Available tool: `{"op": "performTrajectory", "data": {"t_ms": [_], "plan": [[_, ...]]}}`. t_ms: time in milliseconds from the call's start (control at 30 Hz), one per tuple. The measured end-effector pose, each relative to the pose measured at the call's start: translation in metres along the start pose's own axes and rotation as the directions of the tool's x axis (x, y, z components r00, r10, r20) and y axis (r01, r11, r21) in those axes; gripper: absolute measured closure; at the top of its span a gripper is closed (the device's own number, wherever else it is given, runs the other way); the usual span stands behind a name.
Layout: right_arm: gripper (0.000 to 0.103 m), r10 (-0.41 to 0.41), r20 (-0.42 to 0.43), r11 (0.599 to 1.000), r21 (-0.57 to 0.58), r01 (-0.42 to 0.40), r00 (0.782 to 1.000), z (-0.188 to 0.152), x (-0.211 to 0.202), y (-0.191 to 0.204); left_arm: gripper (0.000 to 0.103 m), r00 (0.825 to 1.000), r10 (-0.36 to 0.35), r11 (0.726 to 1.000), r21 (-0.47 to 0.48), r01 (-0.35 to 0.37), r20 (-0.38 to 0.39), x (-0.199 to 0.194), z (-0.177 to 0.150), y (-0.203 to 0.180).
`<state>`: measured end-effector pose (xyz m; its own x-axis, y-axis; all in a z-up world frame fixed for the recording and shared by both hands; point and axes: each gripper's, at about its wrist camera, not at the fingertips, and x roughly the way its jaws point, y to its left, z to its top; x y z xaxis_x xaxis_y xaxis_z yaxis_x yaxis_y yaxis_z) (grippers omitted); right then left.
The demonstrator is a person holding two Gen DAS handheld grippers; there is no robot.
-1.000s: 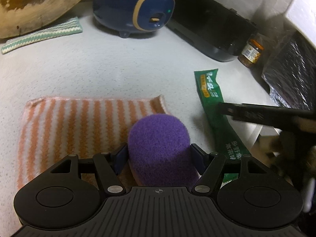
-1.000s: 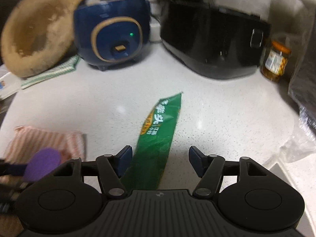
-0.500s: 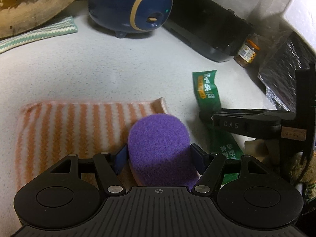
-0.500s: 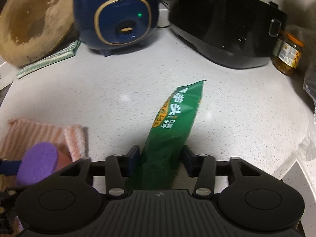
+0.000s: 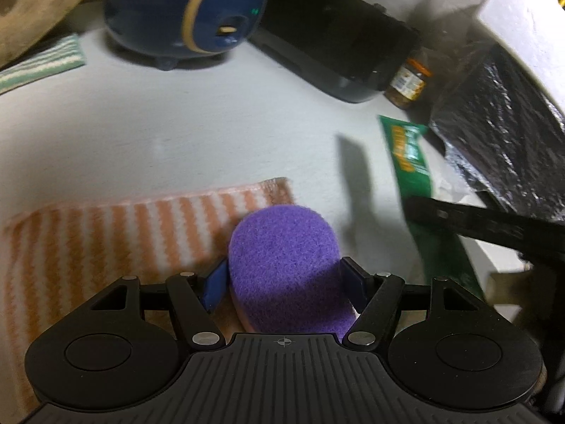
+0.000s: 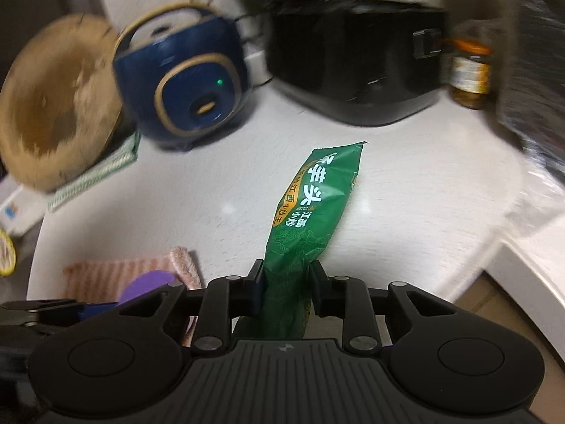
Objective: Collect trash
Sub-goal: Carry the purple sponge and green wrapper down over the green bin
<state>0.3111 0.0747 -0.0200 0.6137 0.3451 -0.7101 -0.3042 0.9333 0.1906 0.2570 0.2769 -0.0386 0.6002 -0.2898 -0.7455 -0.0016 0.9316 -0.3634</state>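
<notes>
A long green snack wrapper (image 6: 310, 205) sticks out forward from between the jaws of my right gripper (image 6: 286, 279). The jaws are closing, both pads press on its near end, and its far end hangs above the white counter (image 6: 406, 194). In the left wrist view the same wrapper (image 5: 409, 155) rises at the right, with a black finger (image 5: 459, 219) of the right gripper across it. My left gripper (image 5: 284, 279) is shut on a purple sponge (image 5: 282, 247) over an orange-and-white striped cloth (image 5: 106, 233).
A blue rice cooker (image 6: 180, 88), a black appliance (image 6: 353, 67) and a jar (image 6: 469, 70) line the back of the counter. A round wooden board (image 6: 46, 106) and a green-white cloth (image 6: 95, 173) are at the left. A black bag (image 5: 501, 134) sits at the right, near the counter's edge (image 6: 512, 247).
The right jaws have closed in from wide apart onto the green wrapper and lifted it off the counter. The left gripper has drifted slightly while still holding the sponge.
</notes>
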Motion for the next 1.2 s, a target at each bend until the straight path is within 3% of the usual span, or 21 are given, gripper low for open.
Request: {"op": "performTrajectory", "data": {"t_ms": [300, 400, 533, 600, 667, 733, 800, 967, 1033, 1200], "plan": [[0.078, -0.174, 0.096, 0.973, 0.167, 0.157, 0.98, -0.05, -0.079, -0.071, 0.03, 0.984, -0.173, 0.978, 0.129, 0.166, 0.041, -0.008, -0.001, -0.067], [0.078, -0.225, 0.11, 0.954, 0.227, 0.195, 0.968, -0.078, -0.099, -0.1, 0.03, 0.964, -0.264, 0.953, 0.144, 0.266, -0.031, 0.006, -0.014, -0.102], [0.078, -0.269, 0.076, 0.923, 0.305, 0.235, 0.96, -0.121, -0.126, -0.138, 0.03, 0.934, -0.274, 0.933, 0.173, 0.316, -0.229, 0.053, -0.054, -0.16], [0.078, -0.308, 0.053, 0.911, 0.306, 0.278, 0.95, -0.146, -0.137, -0.154, 0.03, 0.921, -0.216, 0.937, 0.196, 0.289, -0.324, 0.087, -0.079, -0.18], [0.078, -0.338, 0.005, 0.891, 0.322, 0.319, 0.941, -0.174, -0.144, -0.173, 0.03, 0.895, -0.18, 0.951, 0.16, 0.264, -0.408, 0.127, -0.1, -0.186], [0.078, -0.314, -0.052, 0.872, 0.379, 0.31, 0.948, -0.197, -0.143, -0.194, 0.03, 0.86, -0.157, 0.97, 0.089, 0.226, -0.485, 0.167, -0.12, -0.182], [0.078, -0.284, -0.104, 0.85, 0.433, 0.301, 0.953, -0.218, -0.139, -0.213, 0.03, 0.838, -0.114, 0.986, 0.043, 0.162, -0.533, 0.204, -0.138, -0.175], [0.078, -0.207, -0.203, 0.83, 0.481, 0.282, 0.957, -0.258, -0.101, -0.239, 0.03, 0.815, -0.023, 0.999, 0.005, 0.031, -0.578, 0.306, -0.18, -0.152], [0.078, -0.196, -0.239, 0.826, 0.483, 0.291, 0.951, -0.272, -0.079, -0.244, 0.03, 0.792, -0.018, 1.0, -0.012, 0.014, -0.61, 0.358, -0.204, -0.141], [0.078, -0.181, -0.299, 0.764, 0.557, 0.325, 0.937, -0.315, -0.04, -0.262, 0.029, 0.741, 0.105, 0.994, 0.049, -0.097, -0.663, 0.45, -0.255, -0.114]]}}
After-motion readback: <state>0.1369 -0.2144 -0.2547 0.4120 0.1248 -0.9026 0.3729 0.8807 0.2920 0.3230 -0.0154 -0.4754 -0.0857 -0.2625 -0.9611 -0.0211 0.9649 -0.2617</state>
